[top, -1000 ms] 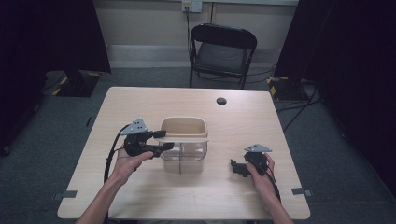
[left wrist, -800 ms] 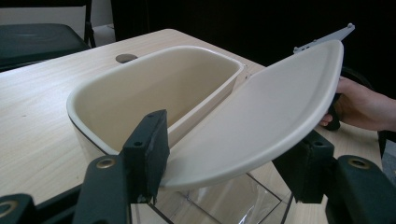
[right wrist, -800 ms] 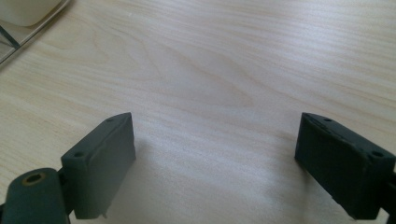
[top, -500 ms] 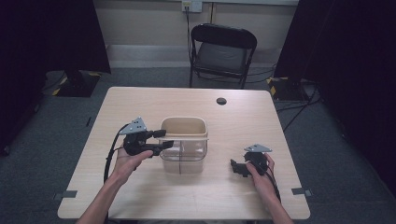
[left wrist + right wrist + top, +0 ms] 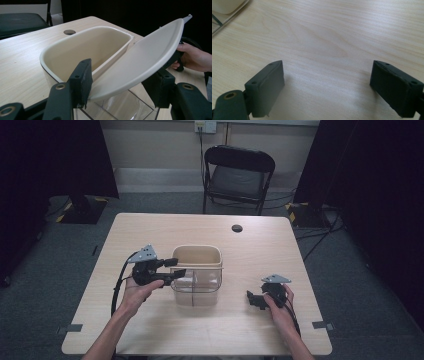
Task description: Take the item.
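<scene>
Clamping the bin's cream lid, left hand-held gripper level; right one released.

So there's this clear bin with a beige rim sitting mid-table. Left gripper is right up against the bin's left side, its jaws have just been closing at the rim. Right gripper rests well off to the bin's right. Small black disc sits behind the bin.
</scene>
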Demonstrator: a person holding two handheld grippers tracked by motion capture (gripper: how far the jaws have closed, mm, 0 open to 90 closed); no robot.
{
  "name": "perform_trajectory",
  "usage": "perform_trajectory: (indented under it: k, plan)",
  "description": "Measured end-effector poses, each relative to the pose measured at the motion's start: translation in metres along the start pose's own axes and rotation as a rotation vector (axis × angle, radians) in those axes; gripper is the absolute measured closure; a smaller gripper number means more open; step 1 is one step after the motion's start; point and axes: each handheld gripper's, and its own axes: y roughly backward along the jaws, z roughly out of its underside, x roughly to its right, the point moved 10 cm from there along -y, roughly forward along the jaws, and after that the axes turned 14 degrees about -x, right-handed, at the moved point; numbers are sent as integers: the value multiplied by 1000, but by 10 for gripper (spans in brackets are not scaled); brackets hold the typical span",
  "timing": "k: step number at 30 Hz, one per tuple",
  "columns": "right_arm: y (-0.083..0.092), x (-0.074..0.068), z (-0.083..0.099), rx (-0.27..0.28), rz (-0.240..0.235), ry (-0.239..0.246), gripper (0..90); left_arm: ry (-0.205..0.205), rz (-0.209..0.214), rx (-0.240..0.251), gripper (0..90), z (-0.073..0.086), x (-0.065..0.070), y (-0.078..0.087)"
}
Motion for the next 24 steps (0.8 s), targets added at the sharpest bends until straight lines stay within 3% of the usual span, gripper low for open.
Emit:
perform_trajectory:
  k: [24]
  plan:
    - [0,0,0,0,0,0,115,14,2,2,434,-2,0,-1]
